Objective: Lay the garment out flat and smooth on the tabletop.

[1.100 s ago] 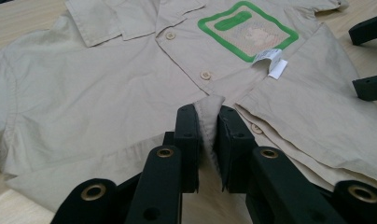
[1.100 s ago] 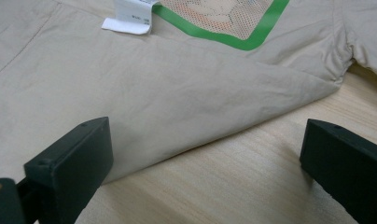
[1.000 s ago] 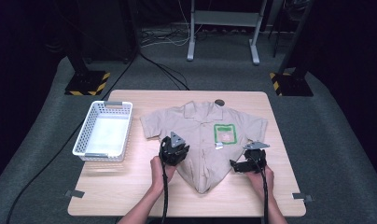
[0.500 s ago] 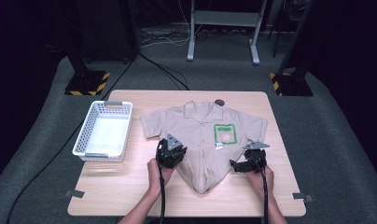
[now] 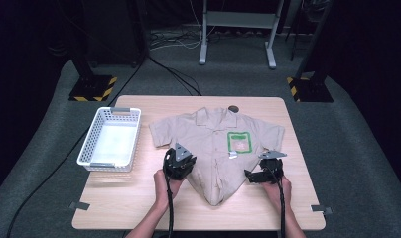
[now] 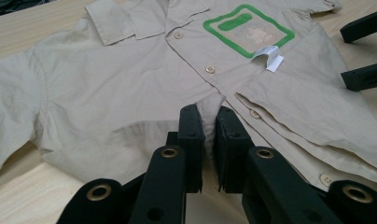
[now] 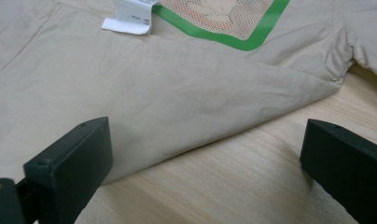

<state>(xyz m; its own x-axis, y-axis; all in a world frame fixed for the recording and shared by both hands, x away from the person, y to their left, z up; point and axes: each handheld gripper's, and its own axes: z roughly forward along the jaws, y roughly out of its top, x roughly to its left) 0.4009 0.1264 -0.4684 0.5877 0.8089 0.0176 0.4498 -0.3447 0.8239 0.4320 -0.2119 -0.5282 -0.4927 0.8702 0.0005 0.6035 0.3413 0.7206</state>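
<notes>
A tan shirt [image 5: 213, 144] is spread flat in the middle of the table [image 5: 139, 208], with its collar at the far side and its bottom point at the near side. Both side edges are already folded in toward the middle.

The left gripper [image 6: 207, 135] is closed tight on a small fold of the shirt's cloth, which is pinched between its pads. The right gripper [image 5: 253, 176] is held wide open at the right folded edge of the shirt, and nothing is held in it.

The shirt is judged to be soft, thin and light, so it will bend and sag when lifted. It is best held by an edge or a fold, and a thick bunch may slip.

A white basket [image 5: 110, 139] is seen on the left, just beside the shirt's sleeve. A small dark round thing [image 5: 233, 108] lies at the far edge, near the collar. Nothing is found in the way of the grippers.
</notes>
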